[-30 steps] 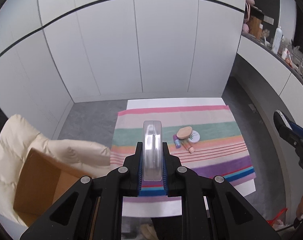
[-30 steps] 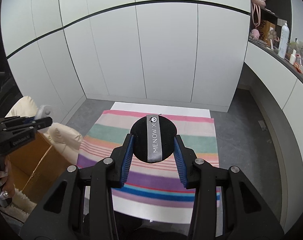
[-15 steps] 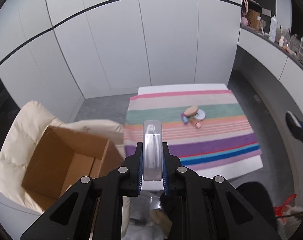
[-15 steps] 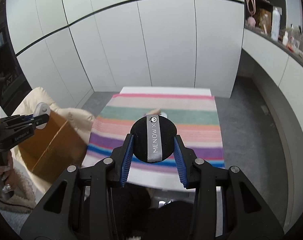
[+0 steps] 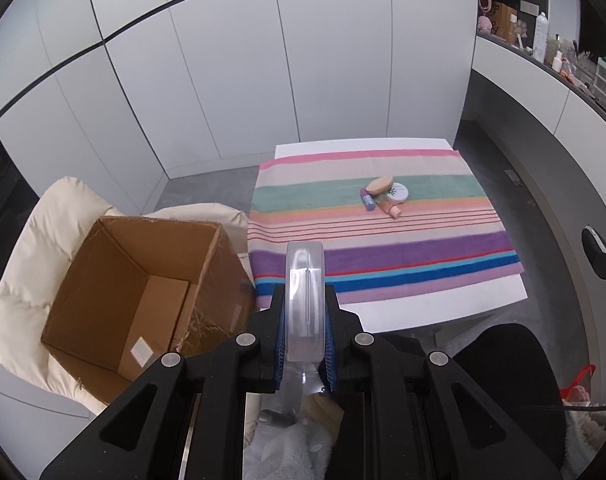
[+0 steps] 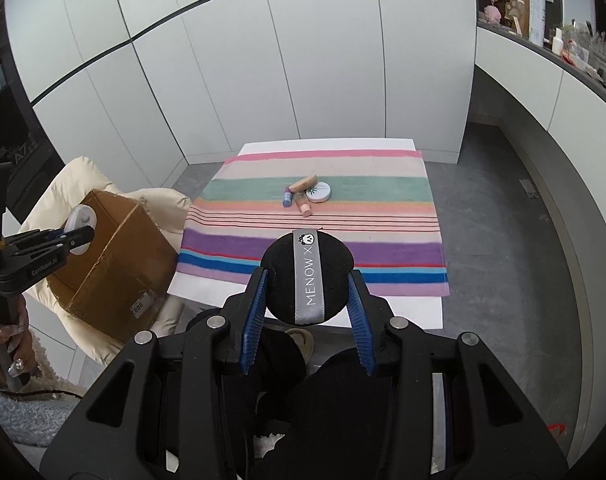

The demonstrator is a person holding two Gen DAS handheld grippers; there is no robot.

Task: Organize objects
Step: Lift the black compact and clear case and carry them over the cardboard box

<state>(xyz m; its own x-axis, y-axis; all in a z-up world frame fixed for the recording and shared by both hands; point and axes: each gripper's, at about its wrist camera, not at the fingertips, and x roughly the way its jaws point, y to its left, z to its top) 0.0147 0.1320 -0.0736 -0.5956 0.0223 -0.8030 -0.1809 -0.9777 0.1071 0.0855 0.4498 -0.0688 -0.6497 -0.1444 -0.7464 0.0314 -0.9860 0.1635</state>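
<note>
Left wrist: left hand-held gripper [image 5: 305, 320] clamps clear round case [image 5: 305, 300]; right hand-held gripper [image 6: 307, 292] grips black puff [image 6: 307, 280].

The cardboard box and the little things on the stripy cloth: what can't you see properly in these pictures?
- Cardboard box: left wrist view, near corner covered by the left claw; right wrist view shows only its outside.
- Small items on the striped cloth: both views, too small to read labels.
- Clear round case: left wrist view, seen edge-on, contents unclear.
- Black puff: right wrist view, sides hidden by the right claw.
</note>
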